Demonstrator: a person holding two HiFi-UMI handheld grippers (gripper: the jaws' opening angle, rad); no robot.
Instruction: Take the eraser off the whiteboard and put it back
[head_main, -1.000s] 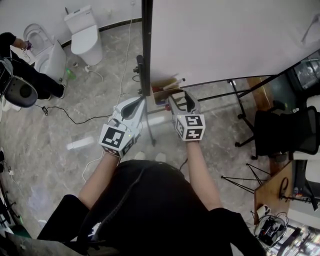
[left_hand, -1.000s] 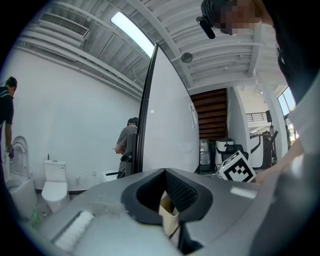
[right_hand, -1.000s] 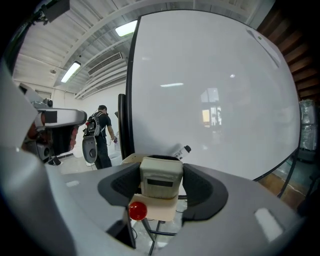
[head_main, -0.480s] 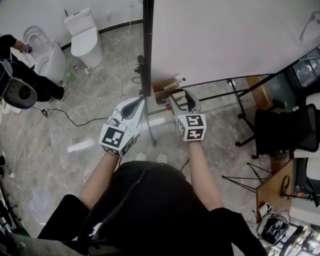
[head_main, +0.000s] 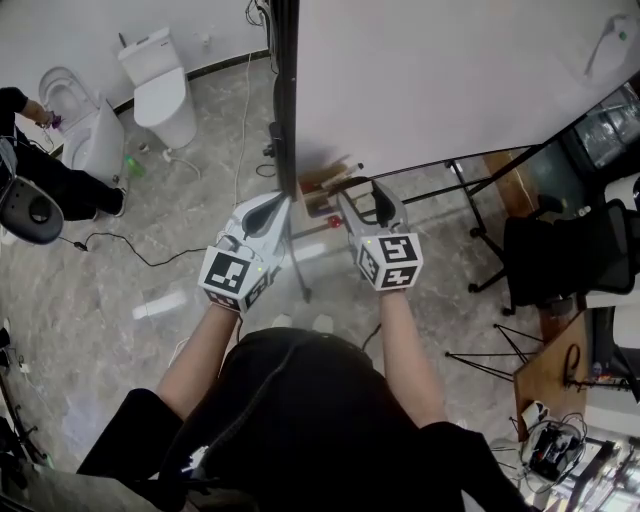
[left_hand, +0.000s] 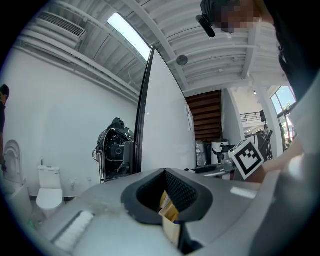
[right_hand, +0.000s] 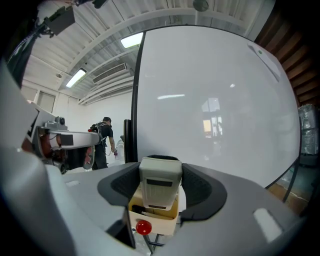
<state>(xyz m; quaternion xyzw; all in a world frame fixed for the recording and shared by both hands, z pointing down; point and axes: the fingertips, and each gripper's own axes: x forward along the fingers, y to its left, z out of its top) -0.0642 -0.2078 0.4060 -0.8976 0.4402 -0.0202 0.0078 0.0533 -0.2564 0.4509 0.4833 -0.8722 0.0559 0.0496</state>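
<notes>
Right gripper (right_hand: 161, 192) clamps the pale grey eraser (right_hand: 160, 175), label too small to read, centre frame before the whiteboard (right_hand: 215, 100); left gripper (left_hand: 169, 194) holds nothing, jaws apart.

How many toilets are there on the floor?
2. One toilet stands by the wall, left of the whiteboard; the far-left toilet is beside a bending person. Others may lie outside the frame.

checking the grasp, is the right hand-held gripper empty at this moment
No, the jaws of the right hand-held gripper are clamped on the pale eraser.
</notes>
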